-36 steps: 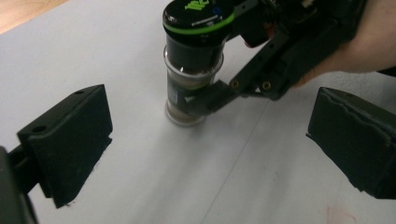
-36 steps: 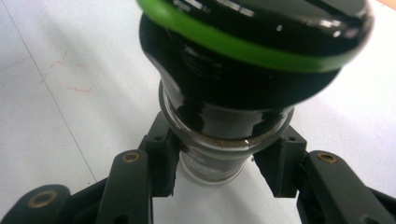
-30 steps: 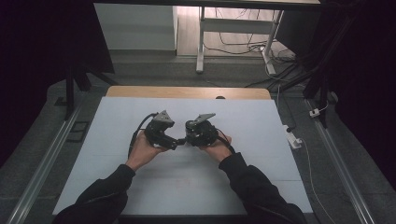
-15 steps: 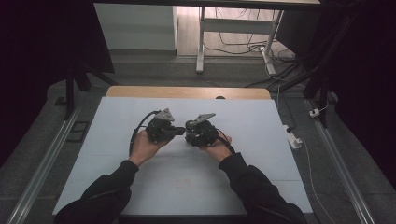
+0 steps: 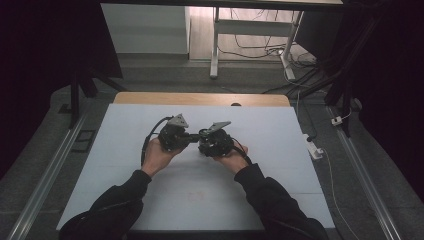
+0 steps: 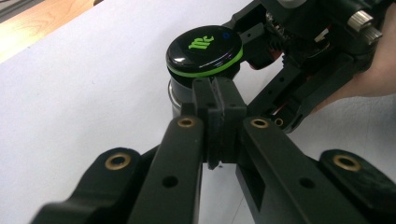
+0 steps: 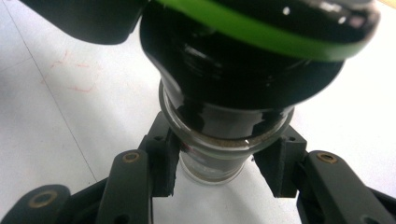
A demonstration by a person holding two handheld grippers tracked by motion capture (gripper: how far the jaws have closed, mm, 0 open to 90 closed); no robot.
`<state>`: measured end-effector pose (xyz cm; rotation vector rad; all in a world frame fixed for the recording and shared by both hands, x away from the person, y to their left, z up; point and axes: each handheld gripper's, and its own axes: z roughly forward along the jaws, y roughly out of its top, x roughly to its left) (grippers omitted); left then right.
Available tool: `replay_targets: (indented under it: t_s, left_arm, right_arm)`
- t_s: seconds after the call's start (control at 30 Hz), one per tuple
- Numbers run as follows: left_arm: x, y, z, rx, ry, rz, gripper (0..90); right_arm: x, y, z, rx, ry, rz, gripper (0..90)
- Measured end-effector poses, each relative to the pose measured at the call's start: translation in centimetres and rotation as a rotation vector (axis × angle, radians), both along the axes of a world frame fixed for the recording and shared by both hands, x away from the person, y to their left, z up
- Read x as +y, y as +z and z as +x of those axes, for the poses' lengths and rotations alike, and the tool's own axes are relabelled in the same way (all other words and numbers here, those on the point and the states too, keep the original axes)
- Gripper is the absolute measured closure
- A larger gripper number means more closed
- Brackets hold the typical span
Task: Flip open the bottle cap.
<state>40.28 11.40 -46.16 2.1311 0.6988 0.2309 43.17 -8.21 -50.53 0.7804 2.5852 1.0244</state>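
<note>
Jar point(image 7: 219, 140) base hidden, clamped in right tongs point(image 7: 219, 168); left tongs point(image 6: 219, 116) closed, seemingly empty.

Left gripper point(image 6: 219, 100) jaws now closed together beside the jar lid point(image 6: 205, 49).

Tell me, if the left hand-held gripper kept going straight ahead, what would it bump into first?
Probably the small jar with the black, green-ringed lid. It sits right past the left hand-held gripper, whose jaws are shut with nothing between them; the gap is hard to judge.
</note>
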Motion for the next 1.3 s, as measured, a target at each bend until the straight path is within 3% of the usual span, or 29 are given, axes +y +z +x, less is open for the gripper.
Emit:
replay_targets:
  t_s: [0.33, 0.83, 1.3]
  left_arm:
    - [0.0, 0.3, 0.2, -0.013, 0.017, -0.002, 88.8]
    - [0.1, 0.8, 1.2, -0.023, 0.05, -0.041, 88.8]
    - [-0.4, 0.7, 1.8, -0.02, 0.063, -0.031, 88.7]
  right_arm:
    - [0.0, 0.0, 0.1, 0.0, 0.002, 0.001, 52.9]
    - [0.0, 0.0, 0.0, -0.013, 0.01, -0.007, 52.9]
    - [0.1, 0.0, -0.1, -0.017, 0.01, -0.006, 52.9]
